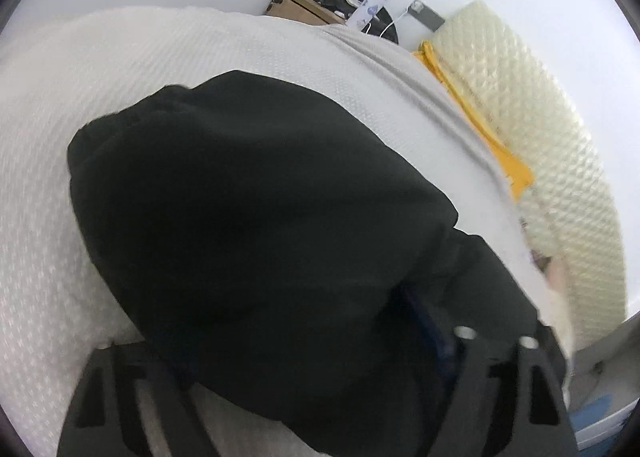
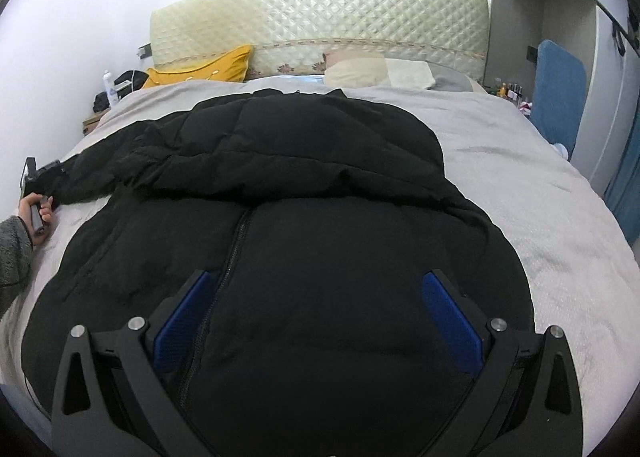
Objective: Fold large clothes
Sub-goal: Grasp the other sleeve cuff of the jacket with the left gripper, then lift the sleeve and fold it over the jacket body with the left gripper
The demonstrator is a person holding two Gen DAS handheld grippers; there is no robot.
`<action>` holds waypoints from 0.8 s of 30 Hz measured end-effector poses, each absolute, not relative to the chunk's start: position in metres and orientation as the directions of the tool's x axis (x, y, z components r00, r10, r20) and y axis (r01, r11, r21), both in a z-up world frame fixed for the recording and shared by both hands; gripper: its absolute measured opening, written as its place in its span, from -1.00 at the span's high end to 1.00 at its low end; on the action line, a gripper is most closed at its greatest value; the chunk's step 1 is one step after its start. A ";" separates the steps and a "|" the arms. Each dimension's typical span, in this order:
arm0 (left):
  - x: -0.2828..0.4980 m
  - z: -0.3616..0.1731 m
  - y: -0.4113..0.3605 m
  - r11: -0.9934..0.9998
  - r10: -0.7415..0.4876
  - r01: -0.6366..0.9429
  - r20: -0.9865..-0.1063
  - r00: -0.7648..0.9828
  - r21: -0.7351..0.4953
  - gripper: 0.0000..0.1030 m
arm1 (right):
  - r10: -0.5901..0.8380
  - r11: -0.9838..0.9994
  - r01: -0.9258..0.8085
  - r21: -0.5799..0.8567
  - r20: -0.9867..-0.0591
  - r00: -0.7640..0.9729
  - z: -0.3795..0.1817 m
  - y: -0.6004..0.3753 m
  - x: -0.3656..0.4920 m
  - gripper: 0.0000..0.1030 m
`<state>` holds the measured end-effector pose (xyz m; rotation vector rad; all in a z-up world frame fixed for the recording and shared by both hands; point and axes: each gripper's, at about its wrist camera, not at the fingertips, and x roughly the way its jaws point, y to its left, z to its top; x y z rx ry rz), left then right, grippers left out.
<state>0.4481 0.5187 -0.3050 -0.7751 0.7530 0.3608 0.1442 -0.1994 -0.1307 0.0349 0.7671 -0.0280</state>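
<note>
A large black puffer jacket (image 2: 304,185) lies spread on the grey bedspread (image 2: 520,161), zipper up, one sleeve stretched to the left. My right gripper (image 2: 316,313) is open, its blue pads (image 2: 452,325) hovering low over the jacket's lower front, empty. The left gripper (image 2: 36,181) shows in the right wrist view at the far left, at the sleeve's cuff. In the left wrist view the black sleeve (image 1: 248,209) fills the space between the fingers (image 1: 436,341) and drapes over them. The jaws look closed on the sleeve fabric.
A quilted cream headboard (image 2: 320,17) stands at the far end, with a yellow pillow (image 2: 208,65) and pale pillows (image 2: 380,73) before it. A bedside stand with a bottle (image 2: 110,89) is at the left. A blue chair back (image 2: 556,89) and wardrobe are at the right.
</note>
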 end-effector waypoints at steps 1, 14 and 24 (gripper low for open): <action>0.451 -0.302 0.516 0.682 0.036 -0.548 -0.726 0.687 -0.485 -0.14 | -0.009 0.999 0.036 0.025 -0.696 0.718 -0.129 -0.200 0.144 -1.00; 0.434 -0.196 0.457 0.794 0.219 -0.548 -0.717 0.662 -0.263 0.81 | 0.054 0.996 0.009 0.089 -0.676 0.735 -0.116 -0.209 0.139 -1.00; 0.419 -0.087 0.385 0.838 0.243 -0.516 -0.726 0.644 -0.176 0.82 | 0.044 0.996 0.013 0.084 -0.639 0.768 -0.102 -0.219 0.120 -1.00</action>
